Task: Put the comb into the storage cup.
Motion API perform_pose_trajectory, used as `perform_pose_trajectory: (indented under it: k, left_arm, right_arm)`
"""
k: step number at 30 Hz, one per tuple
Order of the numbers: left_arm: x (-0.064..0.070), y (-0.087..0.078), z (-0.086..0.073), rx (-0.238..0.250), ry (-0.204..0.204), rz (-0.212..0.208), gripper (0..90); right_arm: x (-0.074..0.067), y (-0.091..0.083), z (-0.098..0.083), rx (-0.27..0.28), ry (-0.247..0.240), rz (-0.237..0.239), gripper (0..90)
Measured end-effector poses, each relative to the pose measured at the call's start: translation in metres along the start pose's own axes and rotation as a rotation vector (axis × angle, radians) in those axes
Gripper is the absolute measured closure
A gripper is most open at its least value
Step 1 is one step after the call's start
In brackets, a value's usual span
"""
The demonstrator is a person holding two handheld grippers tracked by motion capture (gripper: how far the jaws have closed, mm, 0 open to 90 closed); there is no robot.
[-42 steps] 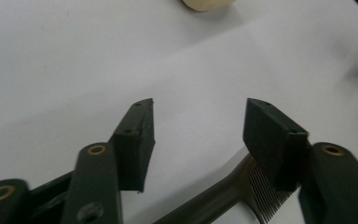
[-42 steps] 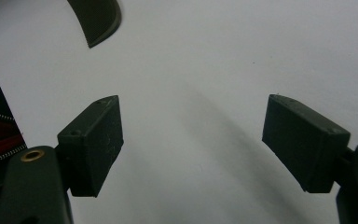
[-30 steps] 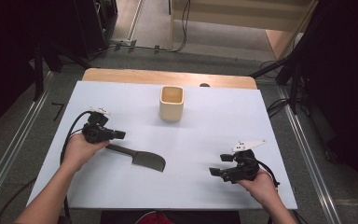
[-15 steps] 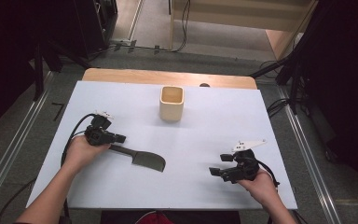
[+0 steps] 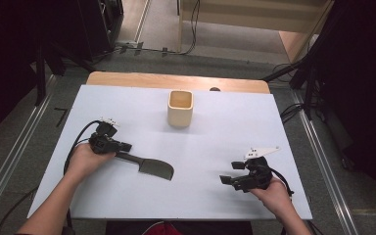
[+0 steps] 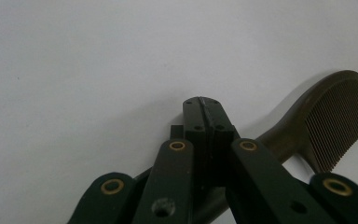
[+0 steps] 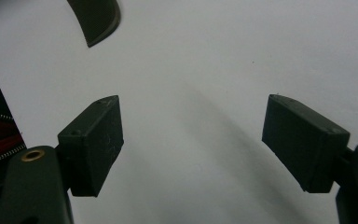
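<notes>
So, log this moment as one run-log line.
left tongs: shut on comb handle | comb: flat on table | right tongs: open, empty | cup: upright, untouched

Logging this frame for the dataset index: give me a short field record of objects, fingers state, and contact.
surface: white table sheet
tool: dark comb with a handle, lying flat, teeth visible in the left gripper view
container: beige square cup, upright, apart from the comb
left gripper: fingers shut, at the comb's handle; the views don't settle whether it is gripped
right gripper: fingers open, nothing between them, over bare sheet
</notes>
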State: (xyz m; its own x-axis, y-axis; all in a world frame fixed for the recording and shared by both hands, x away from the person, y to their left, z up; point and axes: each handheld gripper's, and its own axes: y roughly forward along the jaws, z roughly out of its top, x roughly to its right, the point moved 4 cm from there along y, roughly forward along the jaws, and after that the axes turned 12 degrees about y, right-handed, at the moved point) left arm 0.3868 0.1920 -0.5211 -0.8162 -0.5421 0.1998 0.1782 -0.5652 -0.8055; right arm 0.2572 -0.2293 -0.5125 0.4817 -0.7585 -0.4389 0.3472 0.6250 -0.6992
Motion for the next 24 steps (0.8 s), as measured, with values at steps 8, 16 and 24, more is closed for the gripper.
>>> perform_pose_trajectory:
  k: [8,16,24]
  left_arm:
    - [0.003,-0.004,-0.006,-0.009,0.004,-0.004,90.0]
    - [0.007,-0.006,-0.009,-0.013,0.004,-0.01,90.0]
    - [0.011,-0.01,-0.015,-0.02,0.009,-0.009,90.0]
  right_arm:
    - [0.0,-0.001,0.001,0.003,0.0,0.001,18.6]
    - [0.0,0.0,0.002,0.003,-0.005,0.005,18.6]
    - [-0.001,0.002,0.004,0.001,-0.01,0.007,18.6]
